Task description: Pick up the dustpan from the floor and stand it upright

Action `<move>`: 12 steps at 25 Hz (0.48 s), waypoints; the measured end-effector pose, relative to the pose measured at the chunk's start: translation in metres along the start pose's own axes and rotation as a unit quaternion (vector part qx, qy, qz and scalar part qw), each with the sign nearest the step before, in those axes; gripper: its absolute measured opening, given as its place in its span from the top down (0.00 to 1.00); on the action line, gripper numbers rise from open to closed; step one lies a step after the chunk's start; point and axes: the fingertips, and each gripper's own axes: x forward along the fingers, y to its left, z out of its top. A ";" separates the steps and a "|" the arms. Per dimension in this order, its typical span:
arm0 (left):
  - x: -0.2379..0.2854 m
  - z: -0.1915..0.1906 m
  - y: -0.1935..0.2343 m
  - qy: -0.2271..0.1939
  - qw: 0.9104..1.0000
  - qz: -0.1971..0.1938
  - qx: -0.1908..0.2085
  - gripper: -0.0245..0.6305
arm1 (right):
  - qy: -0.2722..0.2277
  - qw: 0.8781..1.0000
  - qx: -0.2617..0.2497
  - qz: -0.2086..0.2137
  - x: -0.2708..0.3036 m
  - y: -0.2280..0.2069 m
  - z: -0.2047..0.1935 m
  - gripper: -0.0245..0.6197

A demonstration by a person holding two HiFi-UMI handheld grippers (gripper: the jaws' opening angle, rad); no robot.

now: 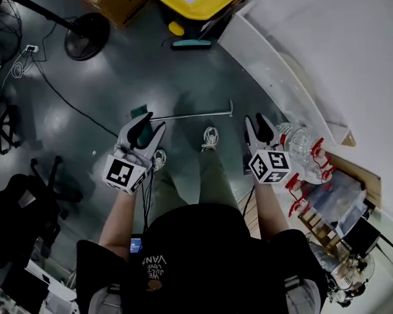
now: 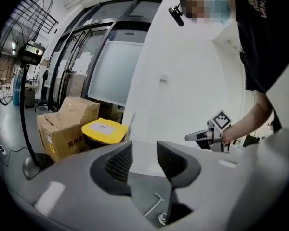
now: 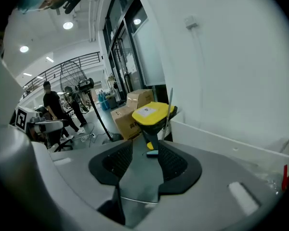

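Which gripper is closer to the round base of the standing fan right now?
Left. The left gripper is below and right of the fan base in the head view; the right gripper is farther right again, beside the clear bottles.

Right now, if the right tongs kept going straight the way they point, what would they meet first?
Probably the grey floor just short of the yellow-lidded bin; the open right tongs frame that stretch. Depth is unclear, so the bin's foot is possible.

Dim, dark-toned head view with pale glare patches on the glossy floor (image 1: 118, 77); ceiling lights (image 3: 67, 25) brighten the right gripper view; both gripper views bow and blacken at fisheye edges, foreground soft
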 end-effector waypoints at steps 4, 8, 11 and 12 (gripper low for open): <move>0.022 -0.032 0.005 0.019 1.000 0.001 -0.011 0.71 | 0.033 0.999 0.009 -0.004 0.037 -0.022 -0.041 0.74; 0.040 -0.069 0.005 0.038 0.999 -0.003 -0.019 0.71 | 0.057 0.998 0.011 -0.023 0.071 -0.045 -0.086 0.74; 0.054 -0.096 0.007 0.048 0.998 -0.002 -0.032 0.71 | 0.075 0.996 0.011 -0.036 0.095 -0.062 -0.118 0.74; 0.059 -0.105 0.007 0.051 0.998 0.000 -0.037 0.71 | 0.084 0.996 0.013 -0.038 0.101 -0.067 -0.128 0.74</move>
